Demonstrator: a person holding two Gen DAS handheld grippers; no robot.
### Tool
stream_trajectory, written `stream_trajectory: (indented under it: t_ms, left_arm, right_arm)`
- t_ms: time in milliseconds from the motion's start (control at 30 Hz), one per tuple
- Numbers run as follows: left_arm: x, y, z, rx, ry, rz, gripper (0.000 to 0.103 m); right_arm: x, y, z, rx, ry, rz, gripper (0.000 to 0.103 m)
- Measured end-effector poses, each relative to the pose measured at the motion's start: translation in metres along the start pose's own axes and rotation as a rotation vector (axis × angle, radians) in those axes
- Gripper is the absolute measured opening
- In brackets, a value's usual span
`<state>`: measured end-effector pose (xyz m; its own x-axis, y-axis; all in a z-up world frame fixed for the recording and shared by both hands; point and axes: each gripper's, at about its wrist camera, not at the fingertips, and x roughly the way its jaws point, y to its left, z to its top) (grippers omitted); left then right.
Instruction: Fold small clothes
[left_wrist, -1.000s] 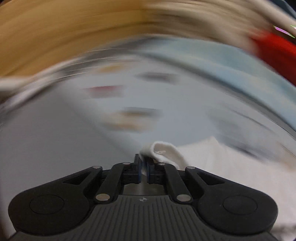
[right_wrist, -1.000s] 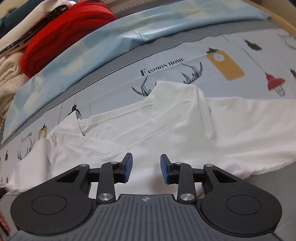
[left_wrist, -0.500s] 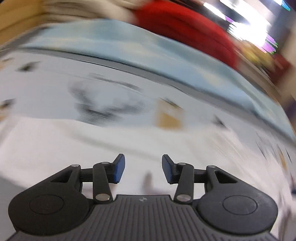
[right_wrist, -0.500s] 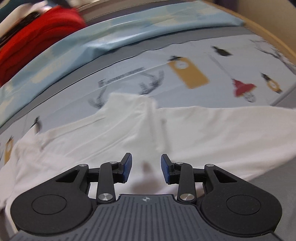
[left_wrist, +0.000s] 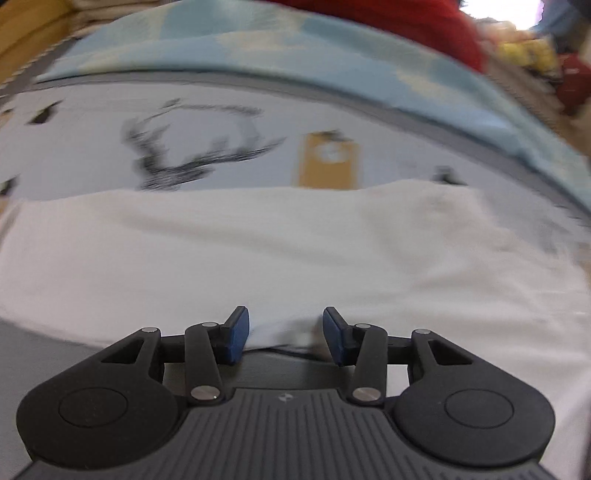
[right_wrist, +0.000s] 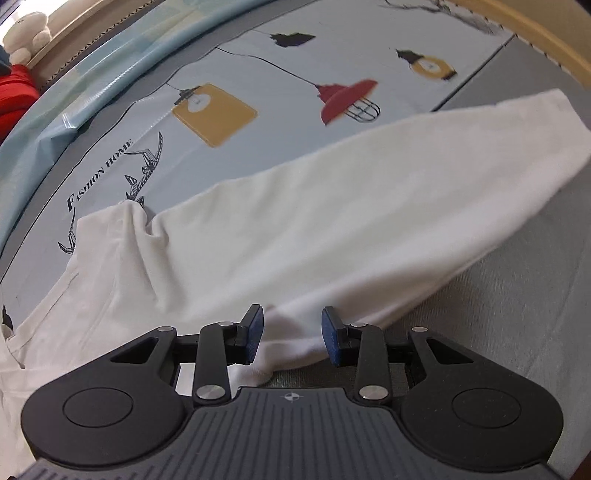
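A white garment (left_wrist: 280, 243) lies flat on a printed grey-blue sheet (left_wrist: 207, 122). In the left wrist view my left gripper (left_wrist: 284, 334) is open, its blue pads on either side of the garment's near edge, which bunches slightly between them. In the right wrist view the same white garment (right_wrist: 332, 221) stretches from lower left to upper right, with a folded flap at the left. My right gripper (right_wrist: 291, 334) is open and straddles the garment's near hem, not closed on it.
The sheet (right_wrist: 229, 74) carries prints of lamps, tags and antlers. A light blue cloth (left_wrist: 332, 51) lies along the far side, with a red garment (left_wrist: 406, 18) behind it. A wooden edge (right_wrist: 535, 33) runs at the upper right. Plain grey sheet (right_wrist: 517, 314) lies right of the garment.
My left gripper let go of the white cloth it pinched, opened, and swung over to the garment's near edge. My right gripper stayed open and moved right along the hem.
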<state>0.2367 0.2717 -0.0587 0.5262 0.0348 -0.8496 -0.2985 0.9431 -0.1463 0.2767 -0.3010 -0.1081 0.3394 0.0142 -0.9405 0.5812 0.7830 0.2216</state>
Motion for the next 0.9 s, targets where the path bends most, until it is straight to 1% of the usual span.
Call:
stream_trajectory:
  t_ms: [33, 67, 100, 133, 167, 200, 233, 267, 300, 333, 400, 433, 467, 533, 567, 600, 633, 700, 733, 767, 800, 833, 900]
  left_arm:
    - [-0.005, -0.005, -0.002, 0.026, -0.006, -0.06, 0.049]
    - [-0.003, -0.014, -0.005, 0.051, 0.006, -0.095, 0.049]
    - [-0.001, -0.015, -0.01, 0.078, 0.038, -0.108, 0.049]
    - [0.005, -0.025, -0.019, 0.101, 0.071, -0.093, 0.049]
    - [0.014, -0.024, -0.025, 0.127, 0.117, -0.053, 0.046]
    - [0.018, -0.021, -0.031, 0.156, 0.121, -0.032, 0.044]
    - [0.016, -0.02, -0.033, 0.184, 0.109, -0.038, 0.042]
    - [0.01, -0.014, -0.034, 0.194, 0.112, -0.03, 0.033]
    - [0.005, -0.009, -0.035, 0.198, 0.119, -0.02, 0.026]
    - [0.001, -0.004, -0.038, 0.202, 0.128, -0.015, 0.025]
    - [-0.002, -0.01, -0.037, 0.211, 0.137, -0.005, 0.024]
    - [-0.006, -0.007, -0.038, 0.216, 0.144, 0.005, 0.024]
    - [0.002, -0.016, -0.034, 0.222, 0.151, 0.013, 0.024]
    - [0.004, -0.018, -0.032, 0.22, 0.159, 0.027, 0.024]
    - [0.013, -0.027, -0.029, 0.217, 0.156, 0.026, 0.025]
    - [0.012, -0.03, -0.028, 0.213, 0.159, 0.02, 0.025]
    - [0.01, -0.032, -0.029, 0.213, 0.169, 0.009, 0.025]
    - [0.003, -0.035, -0.031, 0.227, 0.182, -0.012, 0.026]
    - [-0.001, -0.036, -0.032, 0.231, 0.179, -0.017, 0.026]
    - [-0.006, -0.038, -0.033, 0.234, 0.176, -0.028, 0.026]
    - [-0.012, -0.039, -0.034, 0.234, 0.175, -0.043, 0.026]
    - [-0.019, -0.041, -0.036, 0.233, 0.177, -0.066, 0.027]
    - [-0.028, -0.044, -0.041, 0.232, 0.182, -0.097, 0.028]
  right_arm:
    - [-0.001, 0.001, -0.002, -0.006, 0.005, 0.018, 0.036]
    - [-0.002, 0.003, -0.003, -0.014, 0.008, 0.036, 0.036]
    - [-0.001, 0.006, -0.004, -0.02, 0.021, 0.071, 0.036]
    - [0.002, 0.007, -0.006, -0.019, 0.043, 0.093, 0.036]
    - [0.006, 0.007, -0.006, -0.015, 0.059, 0.097, 0.034]
    - [0.009, 0.007, -0.009, -0.018, 0.065, 0.091, 0.022]
    - [0.011, 0.009, -0.011, -0.036, 0.053, 0.089, 0.011]
    - [0.012, 0.011, -0.011, -0.057, 0.041, 0.095, 0.0]
    - [0.013, 0.014, -0.012, -0.074, 0.025, 0.1, 0.0]
    - [0.013, 0.017, -0.012, -0.084, 0.01, 0.107, 0.0]
    - [0.015, 0.02, -0.007, -0.102, -0.038, 0.141, 0.0]
    - [0.013, 0.023, -0.004, -0.123, -0.085, 0.149, 0.0]
    - [0.011, 0.025, -0.001, -0.145, -0.131, 0.147, 0.0]
    - [0.011, 0.026, 0.005, -0.162, -0.182, 0.135, 0.0]
    - [0.012, 0.023, 0.007, -0.154, -0.182, 0.139, 0.0]
    - [0.014, 0.02, 0.01, -0.141, -0.16, 0.144, 0.0]
    - [0.016, 0.016, 0.013, -0.117, -0.123, 0.15, 0.003]
    - [0.013, 0.007, 0.012, -0.074, -0.076, 0.175, 0.004]
    - [0.002, 0.006, 0.006, -0.084, -0.063, 0.207, 0.004]
    - [-0.005, 0.007, 0.0, -0.108, -0.061, 0.226, 0.008]
    - [-0.012, 0.007, -0.006, -0.143, -0.055, 0.25, 0.014]
    - [-0.018, 0.01, -0.015, -0.181, -0.042, 0.276, 0.018]
    - [-0.022, 0.016, -0.032, -0.282, 0.02, 0.329, 0.038]
